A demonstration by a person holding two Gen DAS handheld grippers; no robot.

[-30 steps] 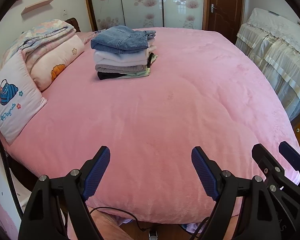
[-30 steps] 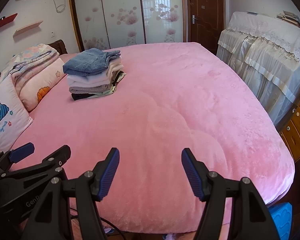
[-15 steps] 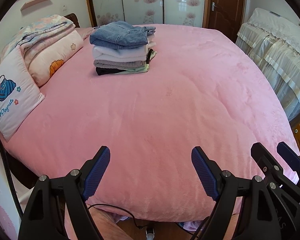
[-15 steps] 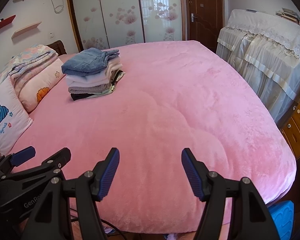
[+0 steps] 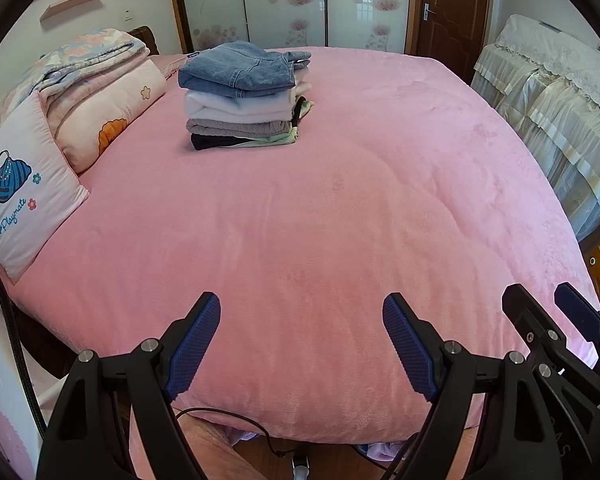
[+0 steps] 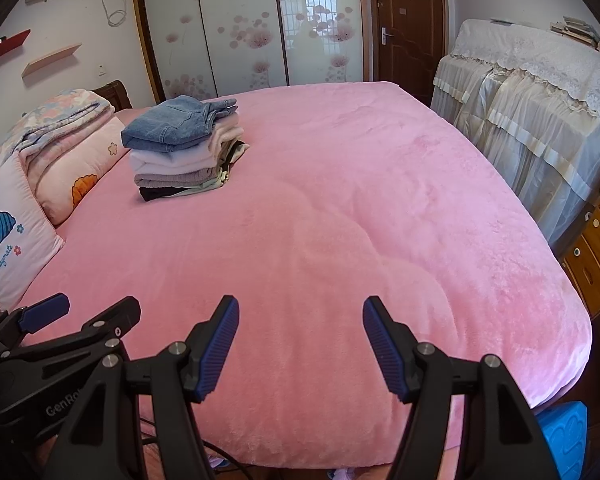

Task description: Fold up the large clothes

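Observation:
A stack of folded clothes [image 5: 241, 96], with blue jeans on top, sits at the far left of the pink bed [image 5: 320, 220]; it also shows in the right wrist view [image 6: 181, 148]. My left gripper [image 5: 302, 344] is open and empty above the bed's near edge. My right gripper [image 6: 297, 344] is open and empty beside it, also at the near edge. In the left wrist view the right gripper [image 5: 556, 320] shows at the lower right. In the right wrist view the left gripper [image 6: 79, 316] shows at the lower left.
Pillows [image 5: 23, 196] and a folded quilt [image 5: 83, 68] lie along the bed's left side. A lace-covered piece of furniture [image 6: 540, 92] and wooden drawers [image 6: 596, 240] stand at the right. A blue object [image 6: 564, 436] is on the floor at the lower right. A cable [image 5: 227, 420] hangs below the bed edge.
Both grippers have moved slightly forward over the bed; the stack of clothes looks a little nearer. Both stay open.

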